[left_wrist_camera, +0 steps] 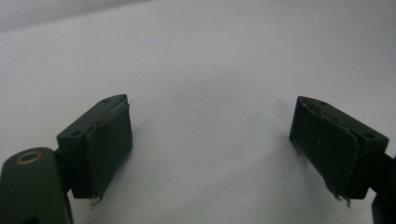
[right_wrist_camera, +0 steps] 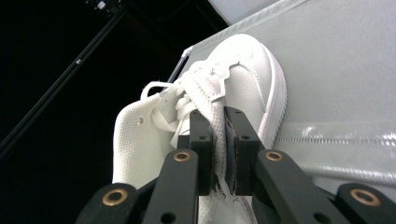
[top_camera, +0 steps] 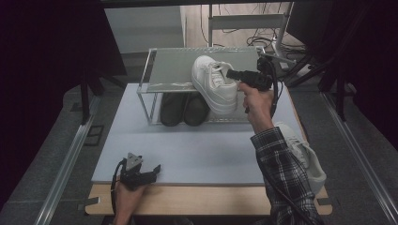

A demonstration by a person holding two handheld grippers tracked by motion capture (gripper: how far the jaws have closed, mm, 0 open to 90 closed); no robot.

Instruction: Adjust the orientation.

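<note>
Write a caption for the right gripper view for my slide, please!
The right gripper pinches the side wall of a white sneaker over a grey shelf.

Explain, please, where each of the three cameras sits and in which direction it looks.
High view: above the person's side, looking forward and down at the table, rack, both forearms.
Left gripper view: on the left gripper, facing bare tabletop between open jaws.
Right gripper view: on the right gripper, looking along jaws clamped on the white sneaker.
Shared: high and right gripper views both show that sneaker on the rack's top shelf.
</note>
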